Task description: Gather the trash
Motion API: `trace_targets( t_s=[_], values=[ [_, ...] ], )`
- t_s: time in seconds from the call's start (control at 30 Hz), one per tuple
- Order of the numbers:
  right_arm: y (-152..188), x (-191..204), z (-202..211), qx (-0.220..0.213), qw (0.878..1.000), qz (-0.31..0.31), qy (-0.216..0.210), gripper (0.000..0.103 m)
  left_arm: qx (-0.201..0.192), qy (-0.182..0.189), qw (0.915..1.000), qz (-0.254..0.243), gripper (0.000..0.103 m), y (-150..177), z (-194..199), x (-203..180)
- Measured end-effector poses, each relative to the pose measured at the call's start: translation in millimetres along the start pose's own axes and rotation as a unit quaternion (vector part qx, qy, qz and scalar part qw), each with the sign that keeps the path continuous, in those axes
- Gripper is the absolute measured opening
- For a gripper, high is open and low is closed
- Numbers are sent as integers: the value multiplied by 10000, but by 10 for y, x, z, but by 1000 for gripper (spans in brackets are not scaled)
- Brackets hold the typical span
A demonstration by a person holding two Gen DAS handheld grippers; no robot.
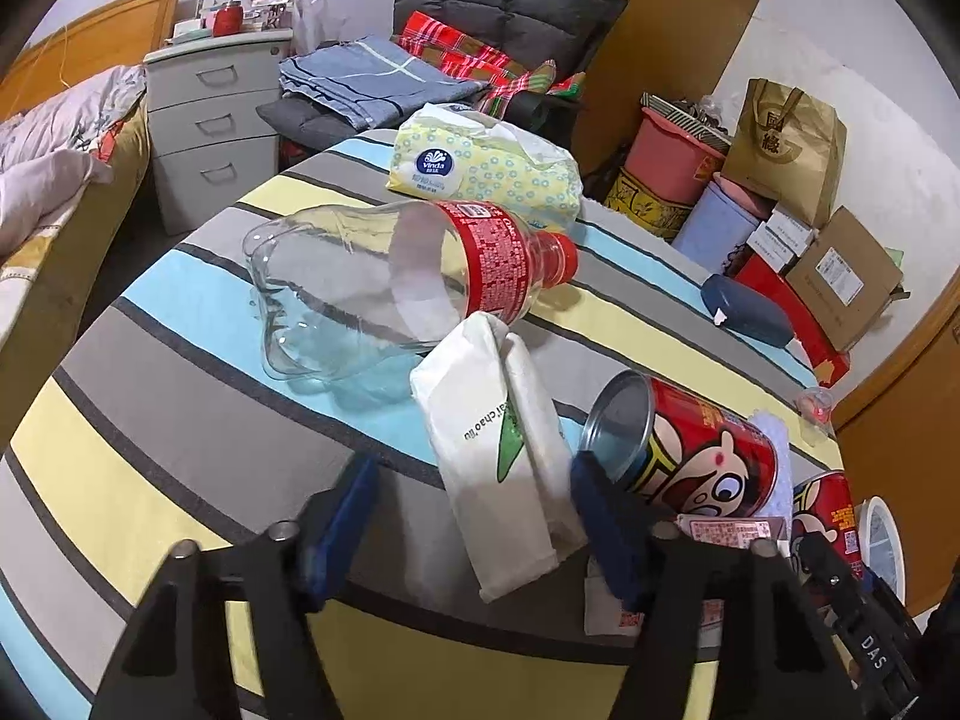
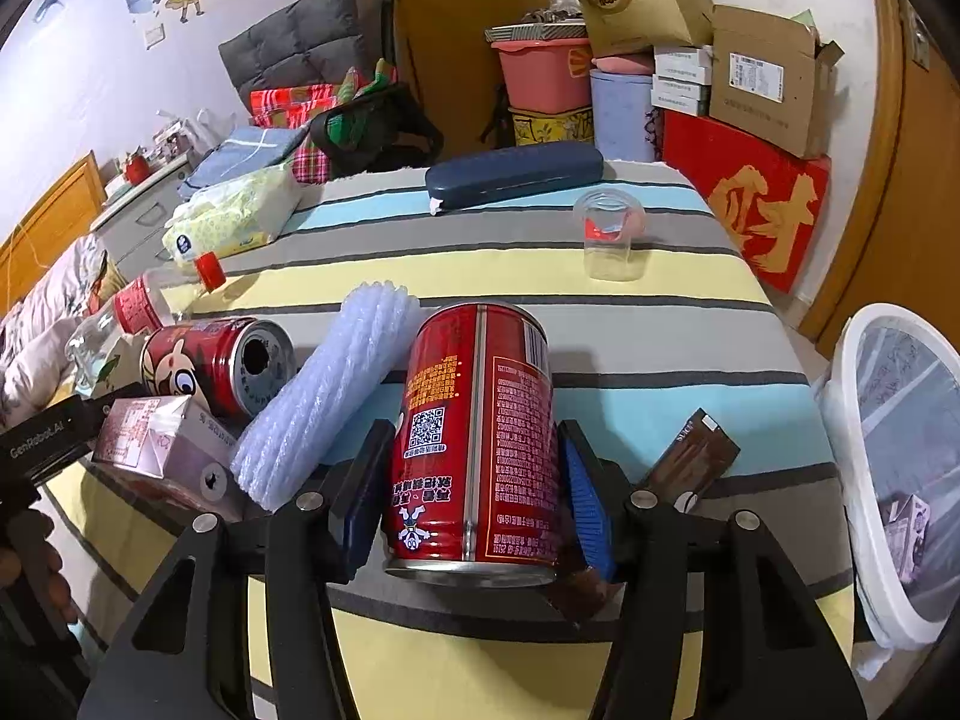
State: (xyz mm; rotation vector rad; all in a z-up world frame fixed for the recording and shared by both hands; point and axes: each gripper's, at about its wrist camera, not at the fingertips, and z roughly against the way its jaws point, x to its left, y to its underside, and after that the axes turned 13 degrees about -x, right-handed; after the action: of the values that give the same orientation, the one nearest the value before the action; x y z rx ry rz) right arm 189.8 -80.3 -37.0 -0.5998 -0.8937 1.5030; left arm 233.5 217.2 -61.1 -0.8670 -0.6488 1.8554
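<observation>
R gripper clamps red can — L gripper open round paper bag.

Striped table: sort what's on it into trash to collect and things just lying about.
Trash: upright red can, lying red can, plastic bottle, white paper bag, carton, brown wrapper.
Lying about: tissue pack, blue case.
</observation>
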Motion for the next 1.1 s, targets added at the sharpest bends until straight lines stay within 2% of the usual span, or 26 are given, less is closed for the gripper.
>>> trace_targets(
  t_s=[0.03, 0.17, 0.2, 0.4, 0.83, 1.1],
  values=[
    [-1, -2, 6, -16, 10000, -15, -33, 56, -7, 1, 10000, -24, 50, 0, 0, -4],
    [3, -3, 21, -52, 9999, -17, -154, 55, -45, 91, 9999, 7, 38, -2, 32, 4],
    [4, 1, 25, -59, 9998, -14, -175, 55, -43, 126, 9999, 11, 31, -1, 43, 2],
    [13, -13, 51, -82, 9996, -39, -271, 55, -172, 145, 9996, -194, 23, 8, 135, -60],
    [28, -62, 214, -246, 9983, -196, -500, 55, -419, 175, 9983, -363, 22, 90, 495, -117],
    [13, -109, 358, -389, 9972, -268, -581, 55, -598, 316, 9965, -486, 22, 119, 803, -201]
  ],
)
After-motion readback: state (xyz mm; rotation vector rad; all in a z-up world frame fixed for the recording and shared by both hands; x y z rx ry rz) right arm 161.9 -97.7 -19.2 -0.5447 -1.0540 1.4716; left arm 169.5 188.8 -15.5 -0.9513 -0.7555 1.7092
